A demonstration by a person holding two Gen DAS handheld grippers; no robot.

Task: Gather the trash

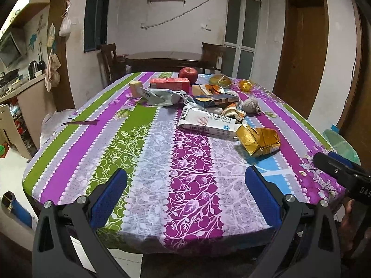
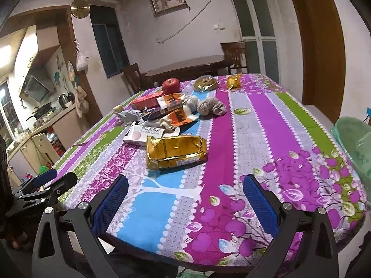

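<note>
left wrist view: left tongs [image 1: 185, 185] gape wide, empty, over the table's [image 1: 150, 162] near edge. right tongs [image 2: 185, 192] likewise wide, gold wrapper [image 2: 176, 151] just ahead; white box [image 1: 208, 122] and litter mid-table, green bin [image 2: 354, 143] at right.

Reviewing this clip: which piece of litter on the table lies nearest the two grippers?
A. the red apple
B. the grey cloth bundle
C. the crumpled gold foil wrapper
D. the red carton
C. The crumpled gold foil wrapper lies at the front of the pile, just ahead of the right gripper, while the red apple, red carton and grey cloth bundle all sit farther back.
</note>
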